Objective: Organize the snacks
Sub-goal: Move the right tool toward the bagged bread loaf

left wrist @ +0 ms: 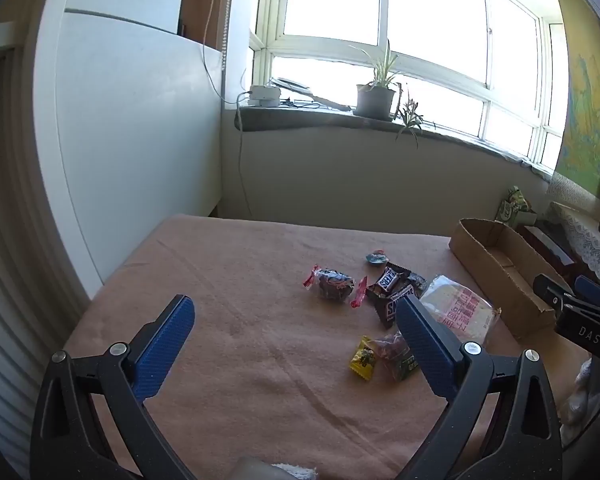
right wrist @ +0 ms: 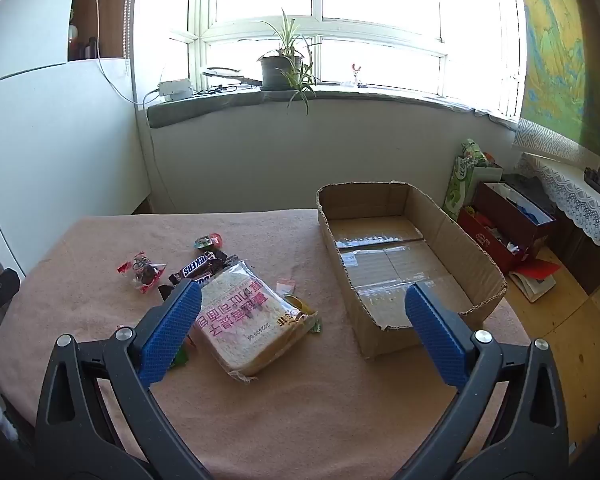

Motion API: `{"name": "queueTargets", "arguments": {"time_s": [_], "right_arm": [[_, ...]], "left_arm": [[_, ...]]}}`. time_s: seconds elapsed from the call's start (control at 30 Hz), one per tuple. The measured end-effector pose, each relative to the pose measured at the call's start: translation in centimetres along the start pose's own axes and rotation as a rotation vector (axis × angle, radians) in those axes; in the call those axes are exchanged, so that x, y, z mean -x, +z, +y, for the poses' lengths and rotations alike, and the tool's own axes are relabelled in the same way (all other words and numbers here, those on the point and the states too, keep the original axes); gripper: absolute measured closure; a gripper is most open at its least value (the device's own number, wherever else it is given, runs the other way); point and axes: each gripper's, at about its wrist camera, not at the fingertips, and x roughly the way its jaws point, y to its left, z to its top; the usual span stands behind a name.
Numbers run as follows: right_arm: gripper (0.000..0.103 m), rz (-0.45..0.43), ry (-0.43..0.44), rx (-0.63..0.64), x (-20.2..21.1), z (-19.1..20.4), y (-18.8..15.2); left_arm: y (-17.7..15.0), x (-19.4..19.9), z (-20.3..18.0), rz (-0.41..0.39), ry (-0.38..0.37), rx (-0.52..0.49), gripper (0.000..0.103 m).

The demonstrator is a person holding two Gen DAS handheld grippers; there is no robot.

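A pile of snacks lies on the pink-clothed table (left wrist: pixel 236 360). It holds a bagged bread slice pack (right wrist: pixel 246 320) (left wrist: pixel 462 312), Snickers bars (right wrist: pixel 198 266) (left wrist: pixel 388 280), a red-ended dark candy bag (right wrist: pixel 142 272) (left wrist: pixel 332 284), a small round jelly cup (right wrist: pixel 208 241) (left wrist: pixel 376 258) and a yellow candy (left wrist: pixel 363 358). An empty cardboard box (right wrist: pixel 404 264) (left wrist: pixel 500 268) stands to the right of the pile. My left gripper (left wrist: pixel 296 312) is open and empty, above the table left of the pile. My right gripper (right wrist: pixel 302 300) is open and empty, above the bread pack and the box's near end.
A white cabinet (left wrist: pixel 132 132) stands at the left past the table. A windowsill with a potted plant (right wrist: pixel 282 68) runs behind. On the floor to the right stand a red box (right wrist: pixel 504 220) and a green carton (right wrist: pixel 462 178).
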Motion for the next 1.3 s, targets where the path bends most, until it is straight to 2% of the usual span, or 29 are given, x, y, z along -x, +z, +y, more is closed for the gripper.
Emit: {"name": "queueTargets", "arguments": {"time_s": [0.47,1.3], "right_arm": [[0.000,-0.003,0.016,-0.003,1.3,0.0,1.9],[0.000,0.031,0.038,0.005,-0.6,-0.2,3.3]], "left_arm": [[1.4,0.7,-1.0,0.002,-0.041,-0.016,0.003],[3.2,-1.7,-2.7,0.064,-0.109,-0.013,0.007]]}}
